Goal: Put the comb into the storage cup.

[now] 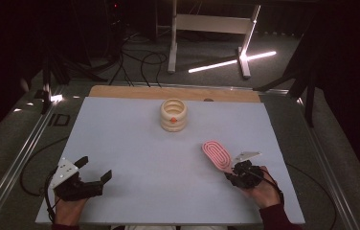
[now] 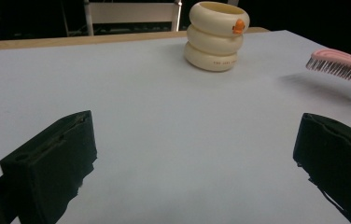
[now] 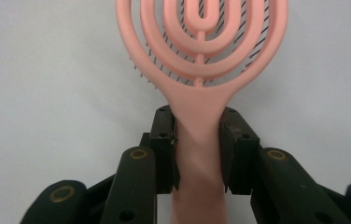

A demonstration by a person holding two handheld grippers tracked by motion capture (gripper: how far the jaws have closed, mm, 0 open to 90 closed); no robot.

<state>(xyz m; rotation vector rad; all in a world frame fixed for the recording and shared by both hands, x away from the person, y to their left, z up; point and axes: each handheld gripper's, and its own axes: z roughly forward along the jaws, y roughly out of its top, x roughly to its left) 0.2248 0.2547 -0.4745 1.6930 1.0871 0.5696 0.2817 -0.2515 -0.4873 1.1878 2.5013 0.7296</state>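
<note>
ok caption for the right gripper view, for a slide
Right gripper shut on the handle of a pink plastic vented hairbrush above the white table.

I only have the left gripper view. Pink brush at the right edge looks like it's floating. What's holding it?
Observer: The right tongs are shut on the brush handle; the left tongs are open with nothing between them.
Operator: Which way do the bristles face?
Observer: Down toward the table; the looped pink back faces up.
Operator: Anything inside the cream ring holder?
Observer: The cream ring holder is hollow, and from the high view nothing shows inside.
</note>
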